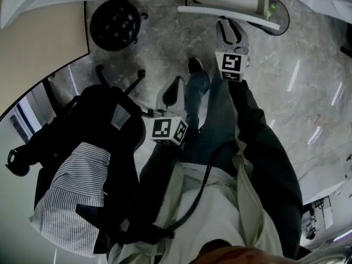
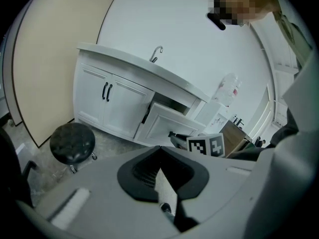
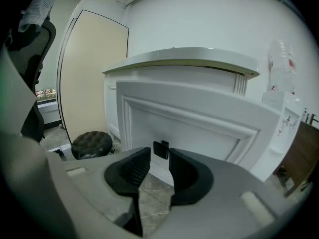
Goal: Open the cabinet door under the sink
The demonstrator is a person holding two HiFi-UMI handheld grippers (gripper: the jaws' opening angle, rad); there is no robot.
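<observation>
**Head view:** the right claw points at the part-open cabinet door, and the left claw hangs lower, well apart from it.

**Left gripper view:** its jaws meet and hold nothing.

**Right gripper view:** the jaws stand apart, with the black handle just beyond their tips, ungripped. Best practice: advance squarely, close on the handle, then pull along the hinge arc.

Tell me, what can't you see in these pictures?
- Cabinet inside: dark, mostly behind the open door, left gripper view.
- Sink bowl: hidden by the countertop; only the faucet shows.
- Bottle label: too small, blurry.
- Rest of cabinet, head view: cut off by the picture's top edge.
</observation>
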